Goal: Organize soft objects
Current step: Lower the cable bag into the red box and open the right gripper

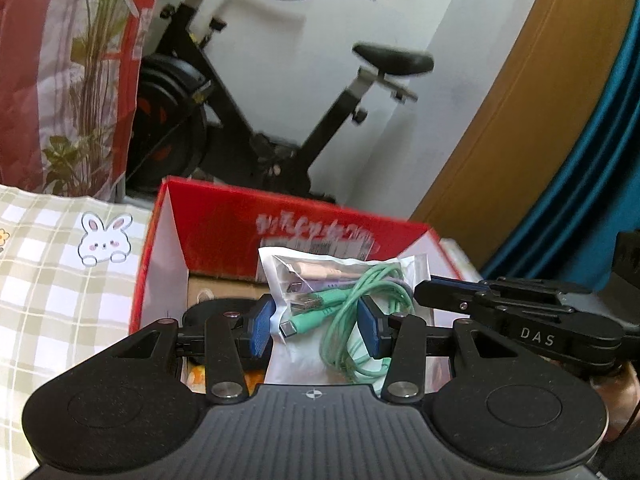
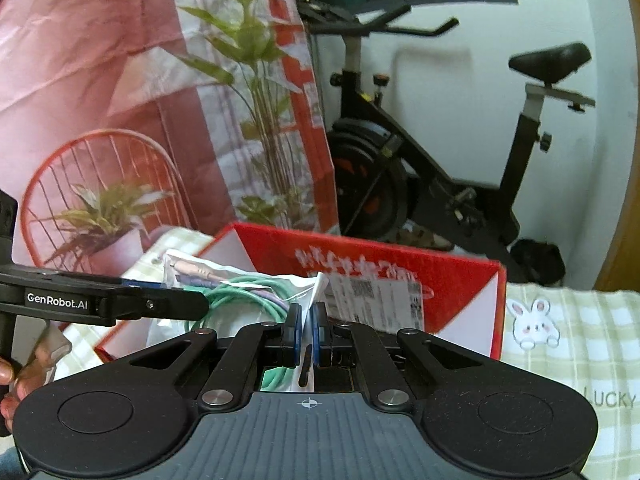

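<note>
Two tools share one load: a clear bag [image 1: 340, 276] of coiled cables, green [image 1: 360, 320] the plainest among them, with a pink and a purple lead beside it. Your left tool [image 1: 320, 328] has its blue pads [image 1: 262, 330] partly apart, one on each side of the bag's bulk, and they press the plastic and the green coil between them. Your right tool [image 2: 307, 330] is pinched fully closed on a thin edge of the same bag [image 2: 240, 284], the film standing upright between its pads [image 2: 295, 330].

You hold the bag above the open red box [image 1: 224, 220], roughly over its near half. Its far wall carries white lettering and a shipping label [image 2: 376, 296]. Inside the box, under the left tool, you can make out a brown floor and something orange, too blurred to name.

That box sits on a checked green-and-white cloth [image 1: 60, 280] printed with a rabbit [image 1: 106, 240]. Behind it stand an exercise bike [image 1: 256, 120] against a white wall and a red printed hanging [image 2: 120, 100] with plants on it. Part of your hand [image 2: 24, 380] shows at the left edge of the right view, on the left tool's grip.
</note>
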